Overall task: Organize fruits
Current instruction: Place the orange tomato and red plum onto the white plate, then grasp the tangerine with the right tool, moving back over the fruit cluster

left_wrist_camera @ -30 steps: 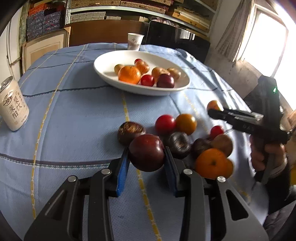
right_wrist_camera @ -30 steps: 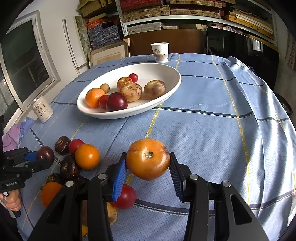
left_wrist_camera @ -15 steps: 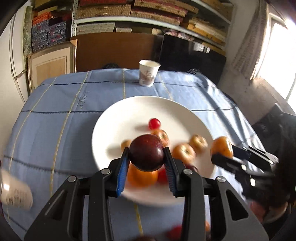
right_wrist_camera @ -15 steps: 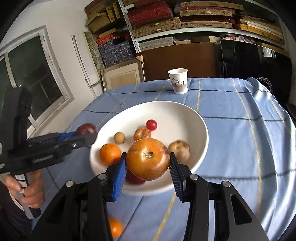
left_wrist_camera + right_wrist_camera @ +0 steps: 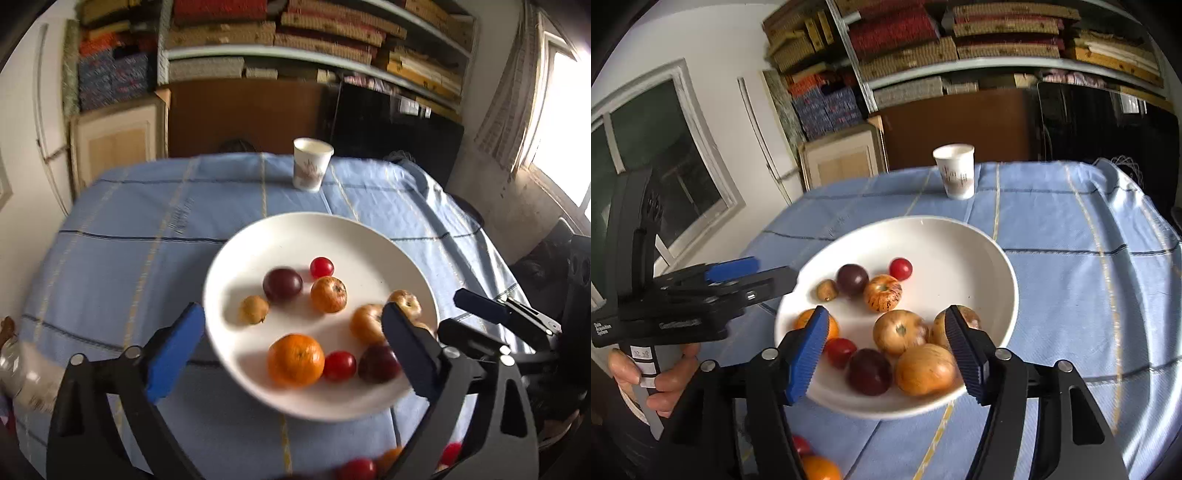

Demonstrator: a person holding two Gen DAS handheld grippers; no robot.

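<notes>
Fruit just dropped: both tools, left (image 5: 291, 354) and right (image 5: 888, 350), are opening empty above the white plate (image 5: 997, 258); more fruit waits on the desk (image 5: 1071, 258).

Both grippers are opening: the dark plum (image 5: 282, 284) is now lying in the white bowl (image 5: 258, 236), and the orange persimmon (image 5: 925, 369) too, lower centre.

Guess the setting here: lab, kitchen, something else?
Likely a lived-in home room, not a lab: a table under a blue checked tablecloth, shelves stacked with books and boxes, a paper cup, and a white plate of fruit.
</notes>
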